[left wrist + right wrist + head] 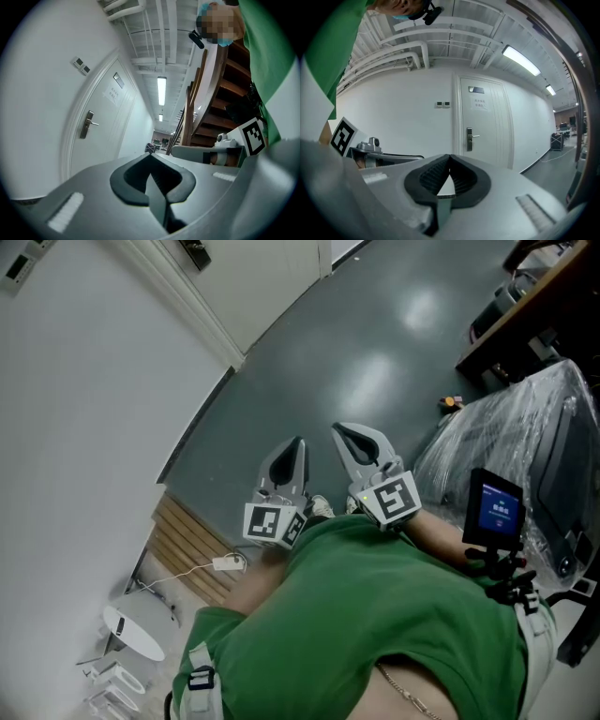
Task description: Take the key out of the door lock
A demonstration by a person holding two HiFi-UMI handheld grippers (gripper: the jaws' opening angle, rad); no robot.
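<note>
A white door [483,123] with a silver lock plate and lever handle [470,138] stands some way ahead in the right gripper view. The same door handle [87,124] shows at the left of the left gripper view. The key is too small to make out at this distance. My left gripper [150,156] is shut with nothing in it. Beside it, the right gripper [449,156] is also shut and empty. In the head view the left gripper [296,442] and right gripper [340,430] hang side by side over the grey floor, far from the door.
A wooden staircase [224,96] rises to the right of the corridor. A plastic-wrapped bulky item [530,442] and a small lit screen [494,508] stand at my right. Wooden slats [186,547] lie by the white wall [84,409]. A dark desk [525,306] sits far right.
</note>
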